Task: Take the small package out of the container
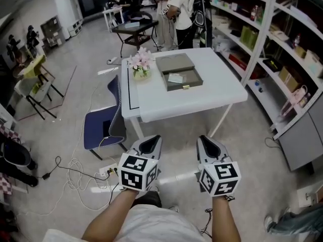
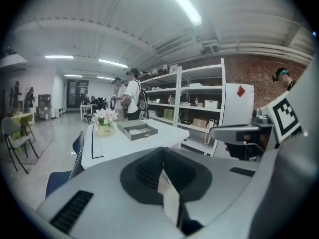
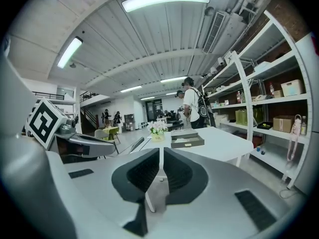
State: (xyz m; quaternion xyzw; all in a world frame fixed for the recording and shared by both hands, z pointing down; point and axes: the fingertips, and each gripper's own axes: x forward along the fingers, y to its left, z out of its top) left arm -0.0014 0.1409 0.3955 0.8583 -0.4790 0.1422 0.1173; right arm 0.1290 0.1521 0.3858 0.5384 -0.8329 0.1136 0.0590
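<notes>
The small package [image 1: 175,78], pale and flat, lies inside the open grey container [image 1: 184,80], toward its left half. A matching grey lid [image 1: 174,63] lies flat just beyond the container's far edge. Both rest on the white table [image 1: 212,92], right of its middle, and a small pot of pink and white flowers [image 1: 140,64] stands near the table's far left corner. A blue chair [image 1: 101,126] is pushed against the table's left side, with white cables [image 1: 75,174] strewn over the floor in front of it. Metal shelving [image 1: 275,39] runs along the right (boxes and bags on its shelves), and a person in a white shirt [image 1: 179,11] stands beyond the table.

Both grippers are held low and close to the person's body, well short of the table. The left gripper [image 1: 150,142] has its jaws pressed together with nothing between them, and the right gripper [image 1: 209,144] is likewise clenched and empty.
</notes>
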